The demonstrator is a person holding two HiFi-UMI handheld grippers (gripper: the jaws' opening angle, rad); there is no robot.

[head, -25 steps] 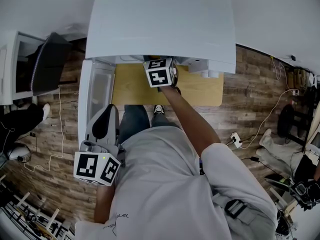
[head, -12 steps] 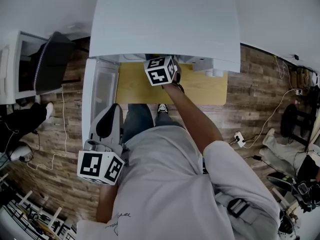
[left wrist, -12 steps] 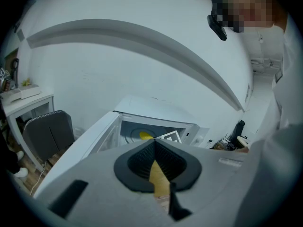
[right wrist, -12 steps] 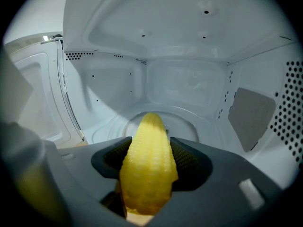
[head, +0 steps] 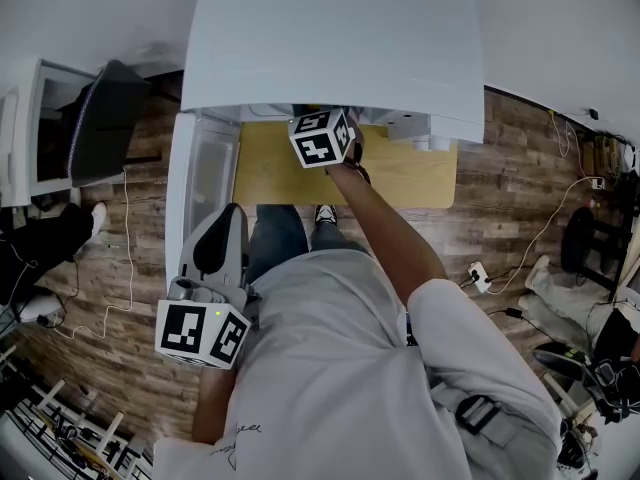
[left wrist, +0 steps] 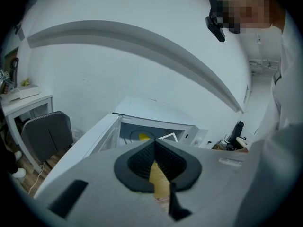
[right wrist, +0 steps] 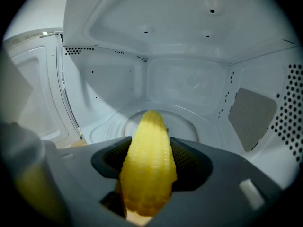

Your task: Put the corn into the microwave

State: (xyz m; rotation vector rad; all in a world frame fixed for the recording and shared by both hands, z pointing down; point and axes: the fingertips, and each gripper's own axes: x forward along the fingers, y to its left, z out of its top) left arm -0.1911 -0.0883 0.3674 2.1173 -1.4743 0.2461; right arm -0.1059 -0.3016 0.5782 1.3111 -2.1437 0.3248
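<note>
You are gripping the corn (right wrist: 147,169) between the jaws of your right gripper (right wrist: 149,150), which is reaching inside the microwave (right wrist: 189,84). The cob is sitting at 6 o'clock in the right gripper view, its tip pointing toward 12 o'clock over the turntable (right wrist: 189,123). The door (right wrist: 28,98) is standing open at 9 o'clock. Your left gripper (left wrist: 154,144) is hanging outside, jaws pressed together on nothing.

One corn (right wrist: 147,171). One microwave (head: 335,38), with one door (head: 200,183) and one round turntable (right wrist: 182,119). Two pairs of tongs: the left tongs (left wrist: 154,144) and the right tongs (right wrist: 150,144). Two marker cubes, one on each pair: the left cube (head: 198,333) and the right cube (head: 320,140). One wooden surface (head: 400,178). One dark chair (head: 100,123).
</note>
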